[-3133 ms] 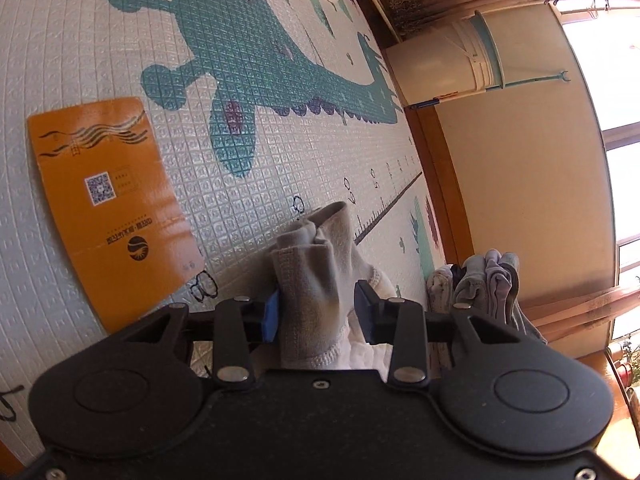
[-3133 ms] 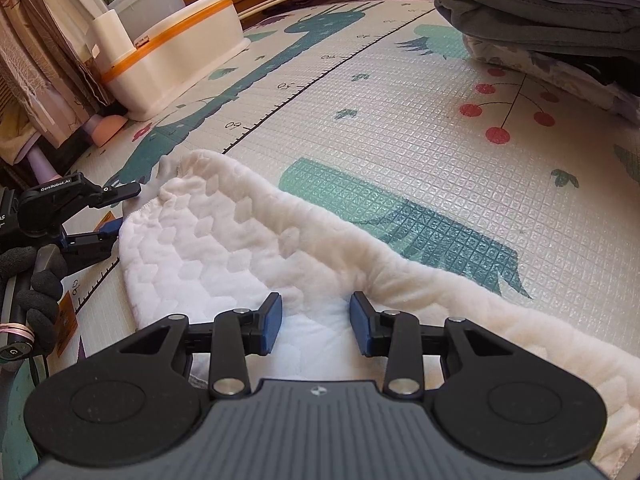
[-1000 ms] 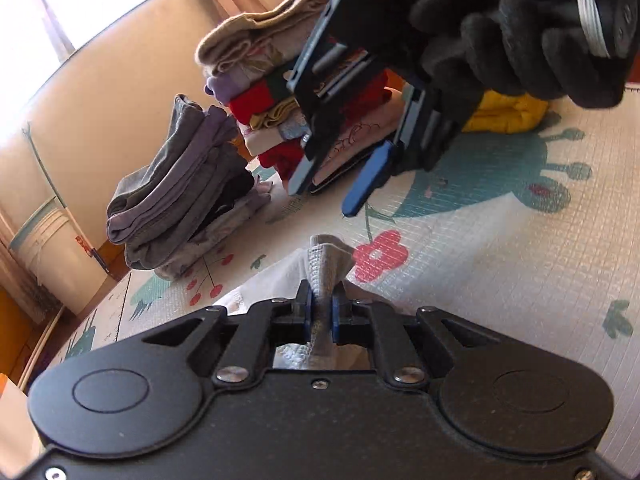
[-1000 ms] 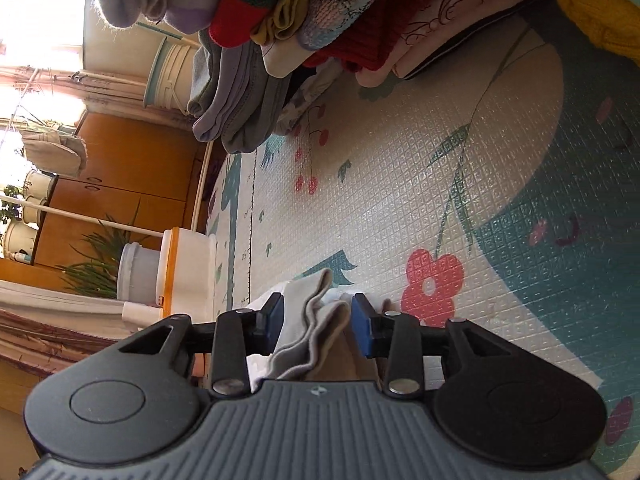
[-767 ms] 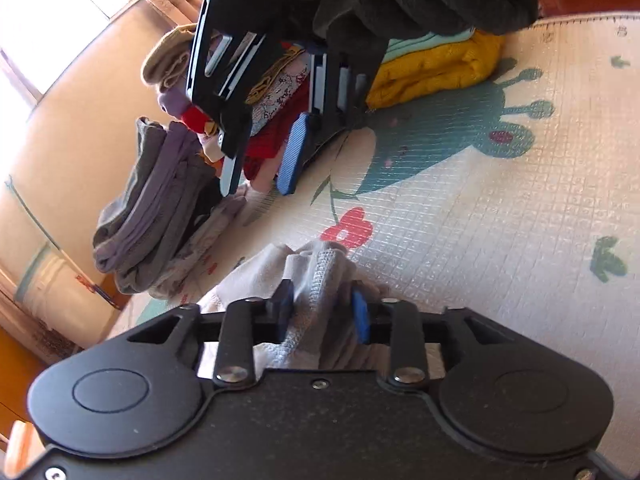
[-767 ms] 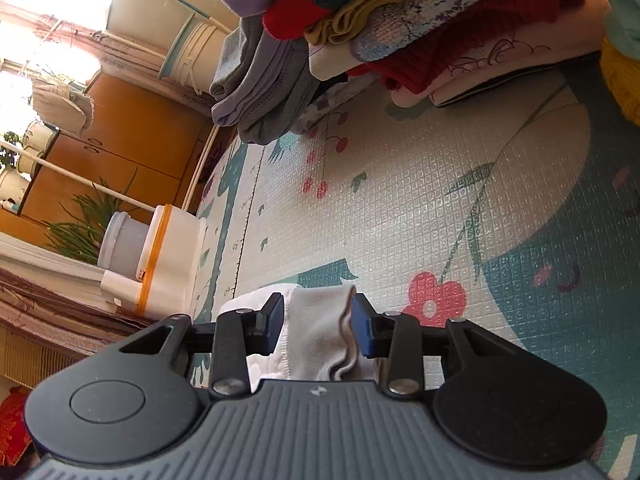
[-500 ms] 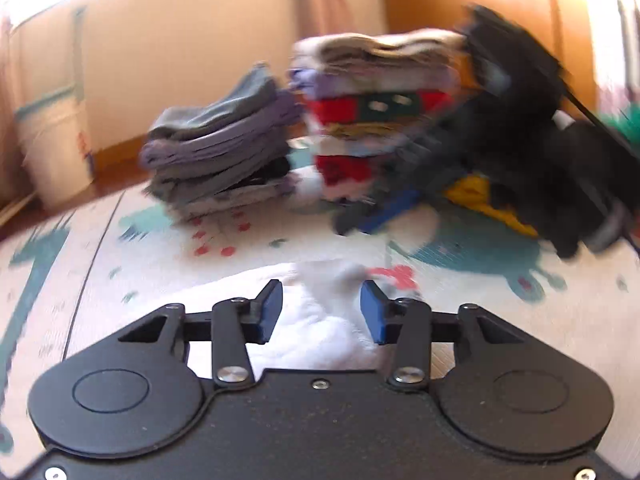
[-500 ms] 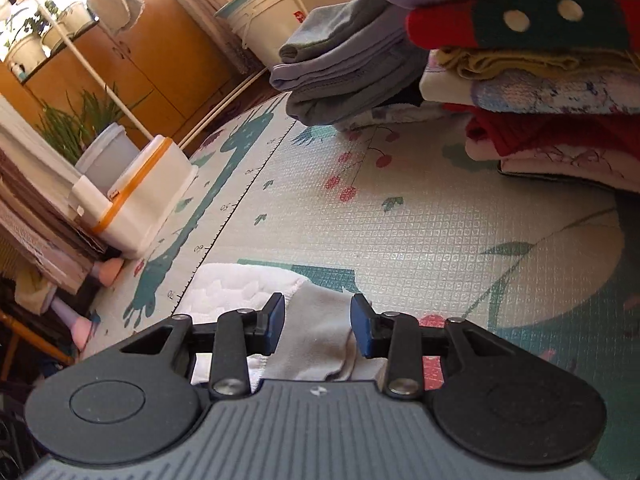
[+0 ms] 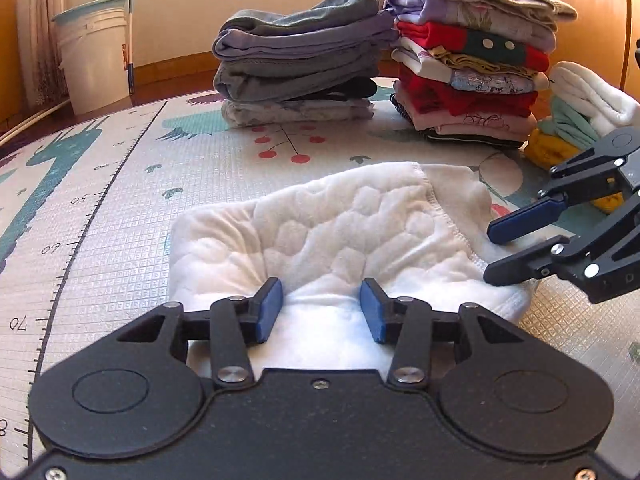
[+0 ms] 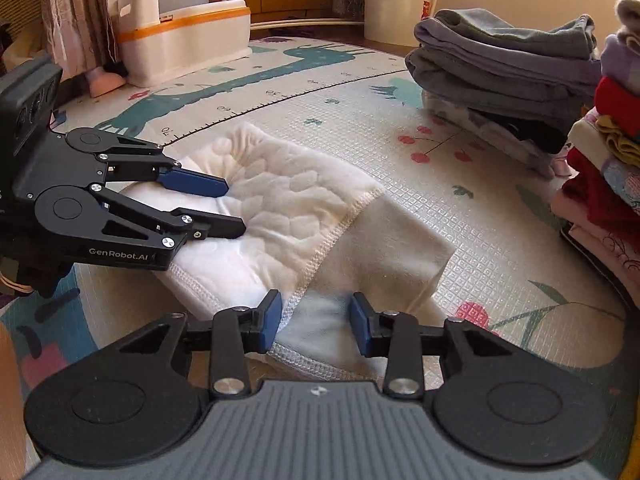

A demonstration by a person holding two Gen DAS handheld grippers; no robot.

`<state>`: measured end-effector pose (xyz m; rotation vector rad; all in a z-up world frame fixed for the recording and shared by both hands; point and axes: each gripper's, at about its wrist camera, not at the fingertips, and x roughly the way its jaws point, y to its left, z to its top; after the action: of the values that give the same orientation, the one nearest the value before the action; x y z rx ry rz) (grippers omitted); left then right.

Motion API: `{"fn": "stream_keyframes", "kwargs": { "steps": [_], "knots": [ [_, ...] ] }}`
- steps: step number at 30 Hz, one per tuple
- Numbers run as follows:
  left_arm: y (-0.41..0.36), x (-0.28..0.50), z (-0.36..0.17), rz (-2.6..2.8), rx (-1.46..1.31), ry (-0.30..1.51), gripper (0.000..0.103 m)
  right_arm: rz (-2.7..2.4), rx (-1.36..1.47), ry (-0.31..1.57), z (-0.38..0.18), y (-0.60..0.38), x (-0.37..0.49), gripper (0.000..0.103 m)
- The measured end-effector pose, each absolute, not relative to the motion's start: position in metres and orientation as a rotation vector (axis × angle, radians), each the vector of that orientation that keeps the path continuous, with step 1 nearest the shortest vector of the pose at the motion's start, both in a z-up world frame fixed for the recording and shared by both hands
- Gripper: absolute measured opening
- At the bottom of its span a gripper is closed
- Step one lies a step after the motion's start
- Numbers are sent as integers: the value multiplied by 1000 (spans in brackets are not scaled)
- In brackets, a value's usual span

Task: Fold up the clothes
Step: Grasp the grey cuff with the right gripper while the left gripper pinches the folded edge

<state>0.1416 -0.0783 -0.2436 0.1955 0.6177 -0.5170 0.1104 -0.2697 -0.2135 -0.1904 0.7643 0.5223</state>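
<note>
A white quilted garment lies folded on the play mat; it also shows in the right wrist view. My left gripper is open, its fingers resting over the garment's near edge and holding nothing. It shows from the side in the right wrist view, jaws apart above the fabric. My right gripper is open over the garment's smooth cuff end. It shows in the left wrist view at the garment's right edge.
A pile of grey folded clothes and a taller colourful pile stand at the back of the mat. More folded clothes, white, teal and yellow, lie at the right. A white bucket and a white-and-orange box stand beyond the mat.
Both grippers have let go of the garment and opened. The garment now lies folded flat on the mat, and both grippers have levelled out low over it.
</note>
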Motion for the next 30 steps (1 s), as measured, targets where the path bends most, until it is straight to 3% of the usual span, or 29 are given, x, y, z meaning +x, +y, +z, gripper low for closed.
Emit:
{"fn": "stream_keyframes", "kwargs": {
  "steps": [6, 10, 13, 14, 15, 16, 26, 30],
  "knots": [
    [-70, 135, -219, -537, 131, 577, 43, 402, 182, 771, -197, -314, 119, 39],
    [-73, 130, -225, -545, 146, 604, 43, 340, 377, 821, -205, -339, 138, 52],
    [-72, 129, -234, -535, 146, 623, 43, 340, 451, 861, -208, -348, 145, 53],
    [-71, 129, -234, -534, 141, 625, 43, 340, 476, 874, -209, -351, 147, 48],
    [-70, 130, -235, -536, 137, 626, 43, 339, 501, 887, -210, -353, 149, 21],
    [-69, 131, -235, -540, 138, 626, 45, 339, 527, 900, -212, -356, 152, 9],
    [-73, 131, -235, -565, 166, 635, 47, 280, 659, 1057, -235, -374, 175, 12],
    [-82, 121, -217, -608, 180, 593, 48, 225, 712, 1037, -247, -385, 169, 12]
  ]
}}
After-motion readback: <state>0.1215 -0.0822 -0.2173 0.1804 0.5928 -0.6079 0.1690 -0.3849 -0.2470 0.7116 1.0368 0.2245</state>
